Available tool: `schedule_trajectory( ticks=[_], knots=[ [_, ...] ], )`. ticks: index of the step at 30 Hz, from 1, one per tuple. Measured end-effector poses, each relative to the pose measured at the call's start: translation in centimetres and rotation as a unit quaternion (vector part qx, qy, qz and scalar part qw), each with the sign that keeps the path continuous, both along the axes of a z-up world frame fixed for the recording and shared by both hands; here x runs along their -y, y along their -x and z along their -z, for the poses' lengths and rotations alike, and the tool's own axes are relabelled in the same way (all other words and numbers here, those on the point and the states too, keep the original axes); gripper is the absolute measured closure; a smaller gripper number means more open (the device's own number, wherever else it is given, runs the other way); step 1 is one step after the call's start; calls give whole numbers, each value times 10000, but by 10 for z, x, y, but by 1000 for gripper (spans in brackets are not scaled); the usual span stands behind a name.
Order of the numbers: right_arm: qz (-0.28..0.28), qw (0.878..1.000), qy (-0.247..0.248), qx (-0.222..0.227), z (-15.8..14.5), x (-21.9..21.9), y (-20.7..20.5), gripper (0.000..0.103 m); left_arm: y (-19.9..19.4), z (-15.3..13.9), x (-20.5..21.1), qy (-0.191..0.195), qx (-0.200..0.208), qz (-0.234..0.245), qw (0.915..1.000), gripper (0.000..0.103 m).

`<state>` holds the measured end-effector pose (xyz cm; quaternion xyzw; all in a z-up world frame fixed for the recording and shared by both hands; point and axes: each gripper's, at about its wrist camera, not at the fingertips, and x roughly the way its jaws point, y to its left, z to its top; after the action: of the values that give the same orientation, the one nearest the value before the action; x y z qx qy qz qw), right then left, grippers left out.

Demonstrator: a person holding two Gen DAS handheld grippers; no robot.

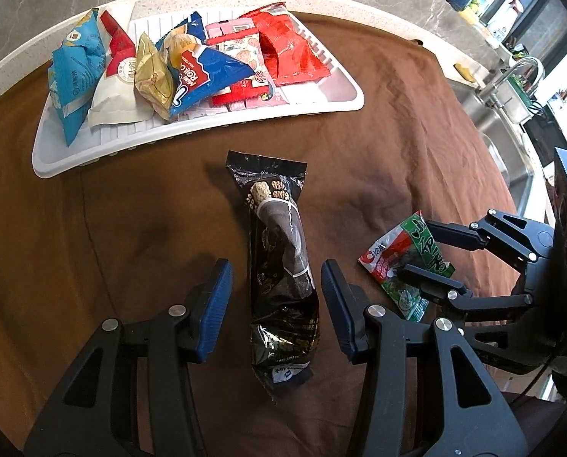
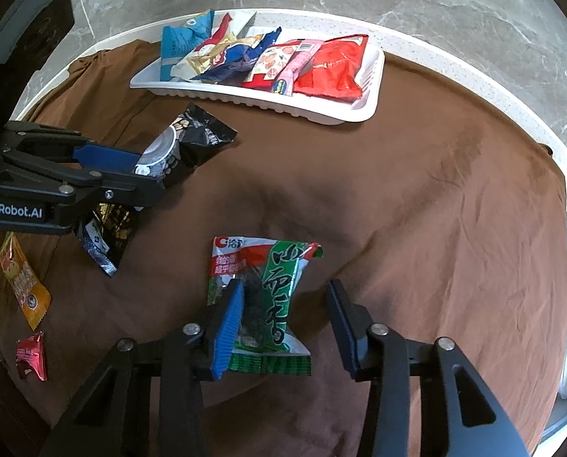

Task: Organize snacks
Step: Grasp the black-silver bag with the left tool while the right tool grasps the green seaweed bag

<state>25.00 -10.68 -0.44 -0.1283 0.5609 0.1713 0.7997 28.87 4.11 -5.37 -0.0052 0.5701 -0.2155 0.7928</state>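
Note:
A long black snack packet [image 1: 283, 266] lies on the brown cloth between the open jaws of my left gripper [image 1: 277, 295]; the fingers stand apart from it on both sides. It also shows in the right wrist view [image 2: 192, 141]. A green and red seaweed packet [image 2: 262, 301] lies on the cloth between the open jaws of my right gripper [image 2: 283, 316], its left finger over the packet's edge. The packet [image 1: 405, 262] and right gripper [image 1: 420, 247] show in the left wrist view. A white tray [image 1: 321, 95] at the back holds several snack packets.
An orange packet [image 2: 24, 285] and a small red packet [image 2: 32, 356] lie on the cloth at the left in the right wrist view. The white table rim [image 2: 473, 72] curves around the cloth. A sink and faucet [image 1: 511, 76] are at the right.

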Motion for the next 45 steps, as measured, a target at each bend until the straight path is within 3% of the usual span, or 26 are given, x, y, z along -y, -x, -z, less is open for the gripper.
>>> schedule_trajectory(
  ticks=[11, 17, 27, 35, 45],
  knots=[
    [-55, 10000, -15, 10, -1, -1, 2, 58, -1, 7, 4, 10, -70, 37, 10000, 57],
    [-181, 9998, -127, -18, -1, -7, 4, 82, -2, 10, 3, 196, -85, 42, 9998, 57],
    [110, 9975, -649, -262, -2, 7, -2, 88, -7, 13, -4, 560, -165, -33, 9983, 73],
    [659, 9857, -1416, -633, -4, 29, -8, 88, -5, 10, -10, 744, -182, -153, 9969, 78],
    [1278, 9582, -2337, -1045, -7, 52, -13, 88, 0, -3, -19, 1041, -156, -246, 9941, 81]
  ],
)
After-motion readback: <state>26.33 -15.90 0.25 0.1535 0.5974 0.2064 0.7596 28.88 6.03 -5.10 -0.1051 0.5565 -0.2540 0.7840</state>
